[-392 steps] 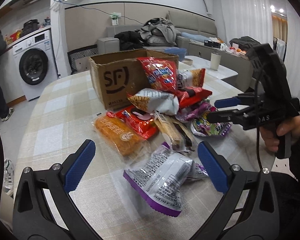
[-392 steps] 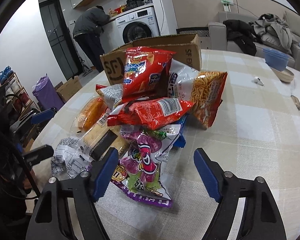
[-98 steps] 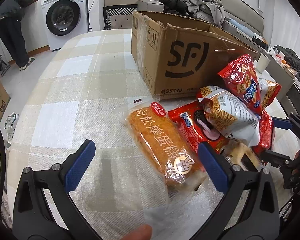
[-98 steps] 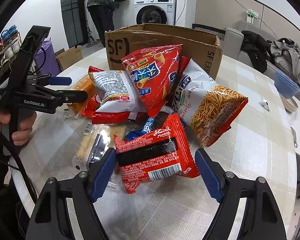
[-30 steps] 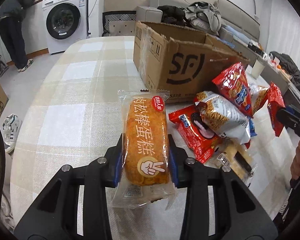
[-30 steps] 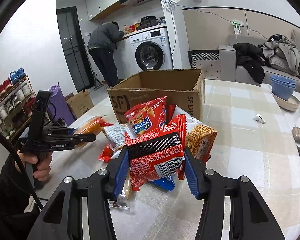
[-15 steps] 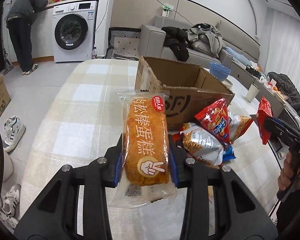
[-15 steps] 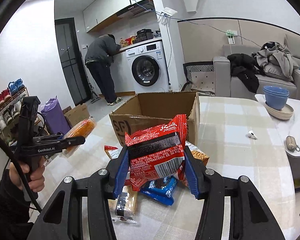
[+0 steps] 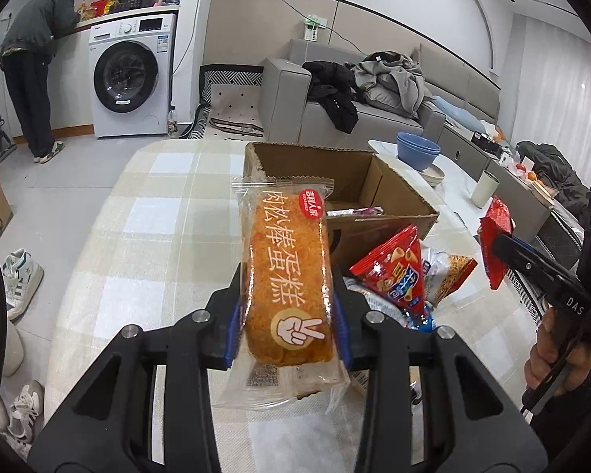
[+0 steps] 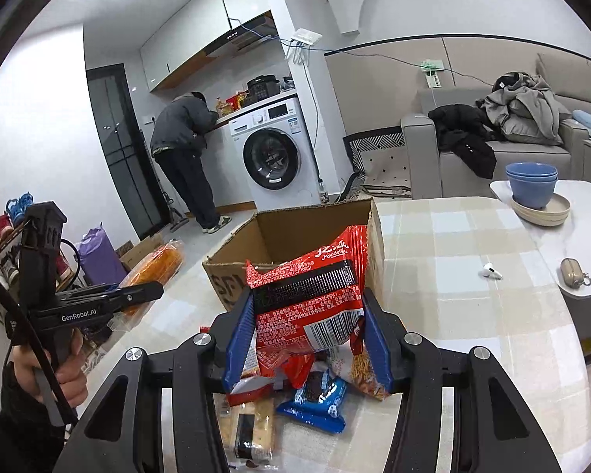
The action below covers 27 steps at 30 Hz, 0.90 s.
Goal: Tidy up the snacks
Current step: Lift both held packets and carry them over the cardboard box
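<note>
Both grippers carry a snack above the counter point(image 9: 153, 205), and the open cardboard box point(image 9: 378, 193) stands just beyond them as the likely drop spot. The left gripper point(image 9: 287, 327) is clamped on the lower half of an orange meat-floss cake packet point(image 9: 285, 276), which stands upright between the blue pads with its top seal free. The right gripper point(image 10: 307, 335) is closed on a red snack bag point(image 10: 311, 295), pinched across its middle, with the bag's lower edge crumpled below the pads.

To do this step well, I would take one packet at a time to the box, so the two grippers do not crowd each other over the opening. The box walls stand tall and a flap sits along the near side, so each packet should clear the rim before it goes down. The cake is soft, so the grip should stay only as firm as it needs. It should be lowered near the box floor and laid flat rather than dropped. A purple packet point(image 9: 354, 211) already lies inside the box, so the cake should go beside it. The red bag is puffy and light, and it can go on top. The loose heap of chip bags point(image 9: 398, 276) beside the box is best left undisturbed.
</note>
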Each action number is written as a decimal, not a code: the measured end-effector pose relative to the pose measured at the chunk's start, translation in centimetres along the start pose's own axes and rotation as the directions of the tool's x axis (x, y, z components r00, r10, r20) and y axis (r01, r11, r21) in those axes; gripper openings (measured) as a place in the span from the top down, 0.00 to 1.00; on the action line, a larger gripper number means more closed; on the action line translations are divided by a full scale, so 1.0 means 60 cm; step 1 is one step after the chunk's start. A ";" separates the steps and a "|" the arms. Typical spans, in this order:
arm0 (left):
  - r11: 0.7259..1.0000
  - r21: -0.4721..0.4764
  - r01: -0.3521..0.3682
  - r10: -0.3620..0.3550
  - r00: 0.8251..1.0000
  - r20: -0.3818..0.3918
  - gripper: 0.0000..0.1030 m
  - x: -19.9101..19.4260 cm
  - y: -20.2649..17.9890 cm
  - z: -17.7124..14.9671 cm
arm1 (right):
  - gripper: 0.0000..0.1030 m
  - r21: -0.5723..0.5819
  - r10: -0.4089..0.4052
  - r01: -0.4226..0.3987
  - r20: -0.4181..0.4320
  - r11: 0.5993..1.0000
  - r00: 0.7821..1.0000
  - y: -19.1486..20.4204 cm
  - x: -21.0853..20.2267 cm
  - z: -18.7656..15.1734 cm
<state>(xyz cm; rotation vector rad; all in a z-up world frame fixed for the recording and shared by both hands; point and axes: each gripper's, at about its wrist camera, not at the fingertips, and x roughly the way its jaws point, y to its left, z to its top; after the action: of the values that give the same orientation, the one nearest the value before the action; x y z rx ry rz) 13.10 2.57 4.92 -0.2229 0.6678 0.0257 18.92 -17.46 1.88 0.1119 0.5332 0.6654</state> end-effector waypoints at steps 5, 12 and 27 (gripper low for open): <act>1.000 0.014 0.013 -0.013 1.000 0.008 0.67 0.003 -0.014 0.026 | 0.50 0.010 0.003 -0.003 0.011 1.000 1.000 0.000 0.007 0.013; 0.999 0.031 0.030 -0.030 1.000 0.003 0.67 0.022 -0.028 0.055 | 0.50 0.028 -0.012 0.012 0.016 1.000 1.000 -0.004 0.022 0.028; 0.998 0.034 0.048 -0.047 0.999 -0.018 0.67 0.073 -0.034 0.105 | 0.50 0.061 -0.026 0.025 0.017 0.998 1.000 0.004 0.074 0.048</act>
<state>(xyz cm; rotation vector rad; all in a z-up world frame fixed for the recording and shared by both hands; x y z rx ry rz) 20.58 1.69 7.40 -0.2057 0.6790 -0.0330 23.16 -14.38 2.52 0.1681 0.5376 0.6230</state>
